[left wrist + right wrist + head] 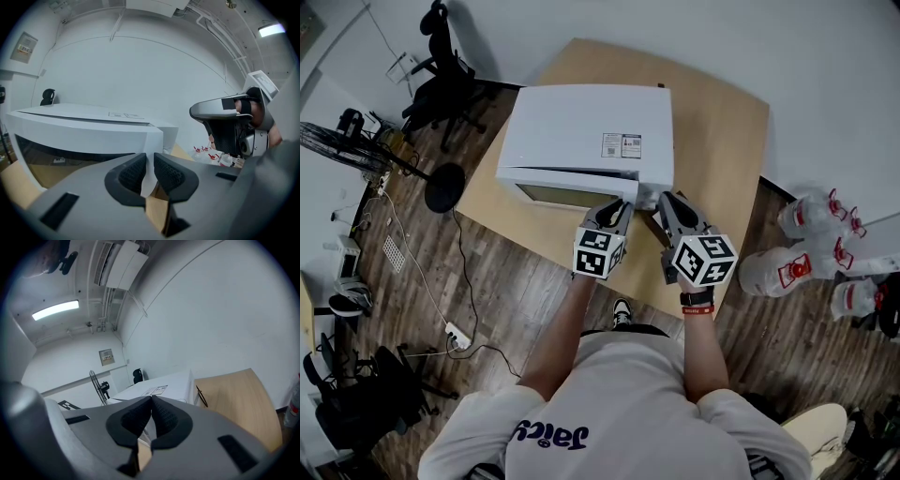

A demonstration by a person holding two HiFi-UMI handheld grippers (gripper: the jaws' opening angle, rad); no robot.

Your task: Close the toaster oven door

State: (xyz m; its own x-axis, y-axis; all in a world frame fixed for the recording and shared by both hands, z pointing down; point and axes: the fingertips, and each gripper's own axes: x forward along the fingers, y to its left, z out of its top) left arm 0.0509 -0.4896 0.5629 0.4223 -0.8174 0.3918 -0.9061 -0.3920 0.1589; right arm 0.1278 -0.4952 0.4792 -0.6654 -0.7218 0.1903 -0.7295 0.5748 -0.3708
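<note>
While its jaws are standing a narrow gap apart, the left gripper [616, 207] is pointing slightly downward at the right end of the door [565, 191]. In the left gripper view the door's white right edge is showing through that gap. I cannot tell whether the pads [132, 172] are touching it. The right gripper [667, 200] is hovering just beside the left one, off the oven's [586, 127] right front corner. Its pads are meeting at the tips with nothing between them.

The door is facing the person, and its white upper edge is sitting a little forward of the oven body, so it is looking not quite closed. Dark glass is showing below that edge in the left gripper view. The oven is lying across the left half of the table [722, 141], with its door side toward the table's near edge and its back near the far edge. A label [621, 145] is sitting on the oven's flat white top, toward the right. The table's right half is showing bare wood.

Beyond the table's right edge, bottles [811, 246] with red caps are standing on the wood floor. Beyond its left edge, a fan [337, 142] and a black chair [441, 70] are standing near the wall. A power strip [455, 336] is lying on the floor nearer the person, its cable trailing back toward the fan.
</note>
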